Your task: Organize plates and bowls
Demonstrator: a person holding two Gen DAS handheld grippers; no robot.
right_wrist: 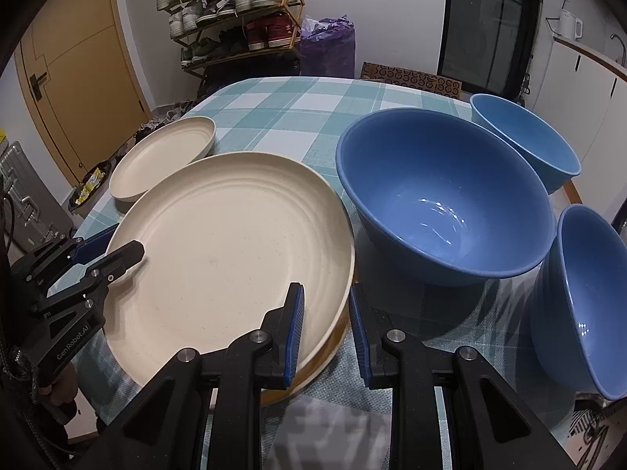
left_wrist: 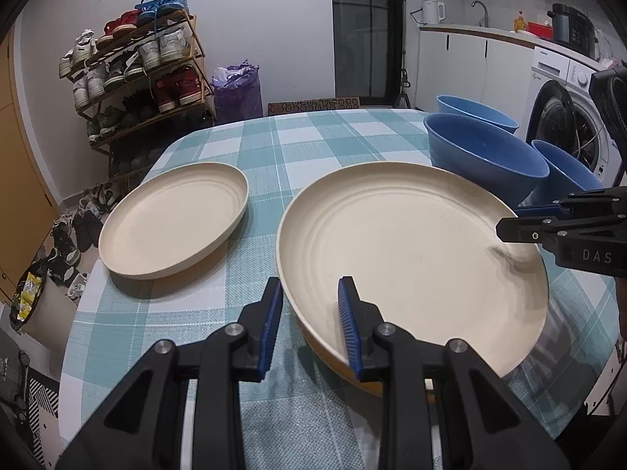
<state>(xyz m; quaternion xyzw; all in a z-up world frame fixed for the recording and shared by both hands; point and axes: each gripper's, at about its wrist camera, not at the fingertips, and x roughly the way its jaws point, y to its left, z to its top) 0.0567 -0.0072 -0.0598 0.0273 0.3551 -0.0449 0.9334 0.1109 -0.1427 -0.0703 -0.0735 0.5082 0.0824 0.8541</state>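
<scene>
A large cream plate [left_wrist: 411,246] [right_wrist: 227,258] is held low over the checked tablecloth by both grippers. My left gripper [left_wrist: 309,325] is shut on its near-left rim, one blue pad inside the plate and one outside. My right gripper [right_wrist: 325,329] is shut on the right rim in the same way. A tan edge shows under the plate's near side. I cannot tell whether the plate touches the cloth. Each gripper also shows in the other's view: the left gripper [right_wrist: 109,250], the right gripper [left_wrist: 509,227]. A smaller cream plate [left_wrist: 172,219] [right_wrist: 164,156] lies flat at the left.
Three blue bowls stand right of the large plate: a big one [right_wrist: 443,196] [left_wrist: 482,156], one behind it [right_wrist: 525,141], one at the table's right edge [right_wrist: 580,305]. The table [left_wrist: 313,129] has bare cloth at the back. A shoe rack [left_wrist: 137,66] and a washing machine [left_wrist: 564,117] stand beyond.
</scene>
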